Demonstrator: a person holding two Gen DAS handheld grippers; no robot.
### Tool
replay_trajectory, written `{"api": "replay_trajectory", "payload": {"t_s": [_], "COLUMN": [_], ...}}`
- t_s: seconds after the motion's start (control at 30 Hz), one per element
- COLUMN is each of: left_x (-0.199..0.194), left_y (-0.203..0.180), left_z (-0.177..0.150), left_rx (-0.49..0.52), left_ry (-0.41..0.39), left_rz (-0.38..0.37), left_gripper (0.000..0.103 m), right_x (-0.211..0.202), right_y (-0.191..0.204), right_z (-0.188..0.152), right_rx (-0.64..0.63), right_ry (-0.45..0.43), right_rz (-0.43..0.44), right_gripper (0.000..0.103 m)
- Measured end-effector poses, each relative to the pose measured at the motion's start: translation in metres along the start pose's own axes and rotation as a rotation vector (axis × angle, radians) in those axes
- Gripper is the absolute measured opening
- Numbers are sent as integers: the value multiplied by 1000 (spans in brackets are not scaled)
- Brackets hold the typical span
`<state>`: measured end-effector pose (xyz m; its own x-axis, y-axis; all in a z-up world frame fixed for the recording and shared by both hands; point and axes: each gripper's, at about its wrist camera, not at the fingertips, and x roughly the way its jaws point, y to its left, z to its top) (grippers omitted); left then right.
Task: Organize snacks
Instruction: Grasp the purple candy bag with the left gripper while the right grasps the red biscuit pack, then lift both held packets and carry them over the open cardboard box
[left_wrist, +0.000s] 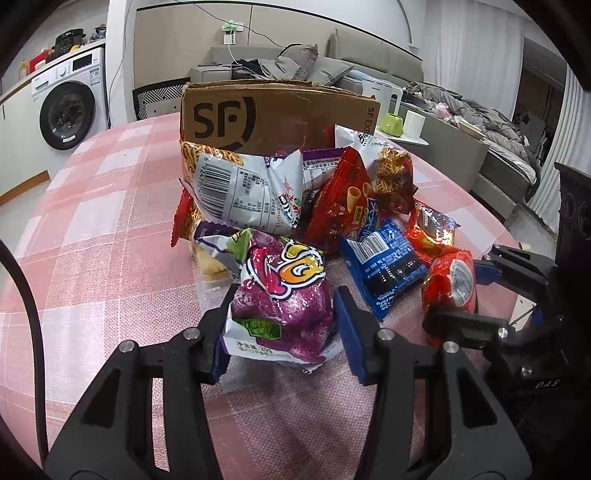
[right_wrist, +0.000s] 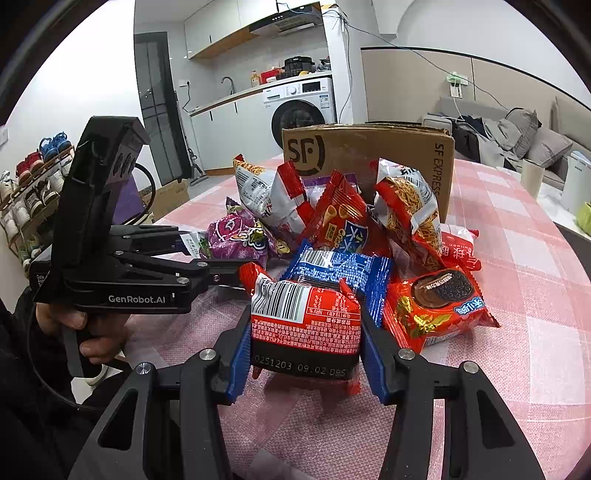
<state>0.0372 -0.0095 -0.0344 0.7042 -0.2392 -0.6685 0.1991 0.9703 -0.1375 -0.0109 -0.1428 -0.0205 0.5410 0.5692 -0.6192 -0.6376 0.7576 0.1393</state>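
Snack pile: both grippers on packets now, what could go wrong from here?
1. The left gripper squeezes the puffy purple bag; it might slip out or its contents get crushed.
2. The red packet in the right gripper overlaps the blue packet; lifting could drag it.
3. The grippers sit close together; they could collide.

left tongs (left_wrist: 282, 328): clamped | right tongs (right_wrist: 304, 347): clamped (both angled down)

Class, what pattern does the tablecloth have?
The tablecloth has pink and white checks, clearest in the left wrist view.
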Motion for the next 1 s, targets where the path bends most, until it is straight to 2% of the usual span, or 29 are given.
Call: {"api": "replay_trajectory", "payload": {"t_s": [0.13,0.2,0.43,0.73,1.0], "left_x": [-9,-13,-28,-61,-73], "left_y": [-1,-2,-4,-9,-6], "left_z": [2,3,8,14,22], "left_rx": [-1,6,10,12,6], "left_ry": [-25,-32,-59,-153,-195], "left_rz": [-17,-24,-45,-72,-50], "left_gripper": [35,34,34,34,34], "right_x": [-5,-6,-13,-26,-31], "right_y": [-1,-3,-6,-15,-27], "right_z": [1,2,5,12,26], "right_rx": [6,14,33,68,105], "right_ry": [-30,-39,-71,-105,-133], "right_rz": [-2,-3,-7,-15,-13], "right_gripper": [52,52,52,52,52]}}
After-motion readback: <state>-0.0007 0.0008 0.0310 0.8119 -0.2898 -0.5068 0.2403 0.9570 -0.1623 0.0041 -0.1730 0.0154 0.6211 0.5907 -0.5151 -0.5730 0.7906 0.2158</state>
